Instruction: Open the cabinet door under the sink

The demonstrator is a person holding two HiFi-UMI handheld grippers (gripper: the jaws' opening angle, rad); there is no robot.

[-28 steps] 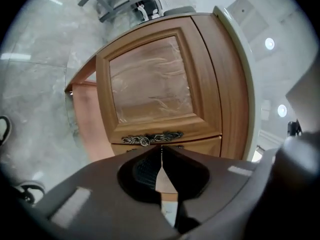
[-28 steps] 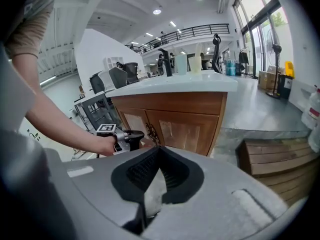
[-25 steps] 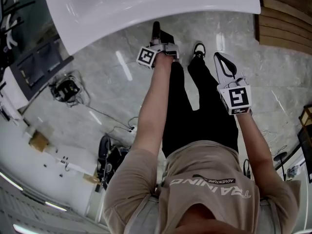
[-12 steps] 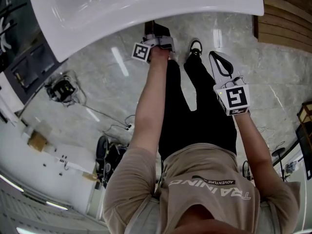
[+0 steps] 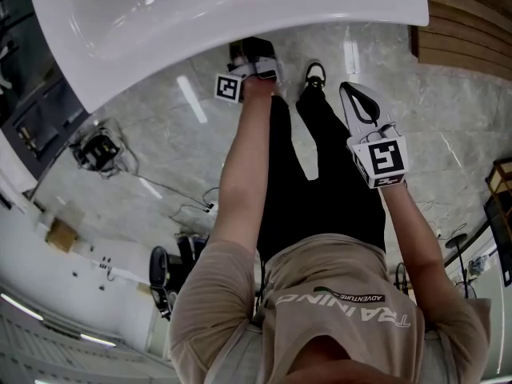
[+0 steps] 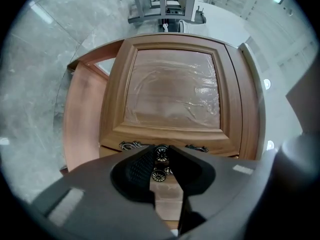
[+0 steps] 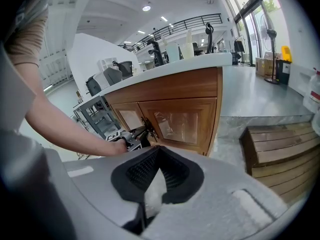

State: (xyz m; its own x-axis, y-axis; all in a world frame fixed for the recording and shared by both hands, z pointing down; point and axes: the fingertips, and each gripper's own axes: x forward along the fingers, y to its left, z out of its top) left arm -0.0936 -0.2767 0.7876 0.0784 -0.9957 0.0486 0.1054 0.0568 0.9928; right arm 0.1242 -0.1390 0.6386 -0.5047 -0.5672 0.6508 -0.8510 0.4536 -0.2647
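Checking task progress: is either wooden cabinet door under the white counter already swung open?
No: in the right gripper view both wooden cabinet doors sit closed, flush with each other.

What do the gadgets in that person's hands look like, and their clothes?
The left tool is dark grey, the right tool pale grey; both have two curved jaws with black ribbed pads and carry a white cube with black square markers. The left's jaws have just been closing round a door knob. The person wears a beige short-sleeved T-shirt, black trousers.
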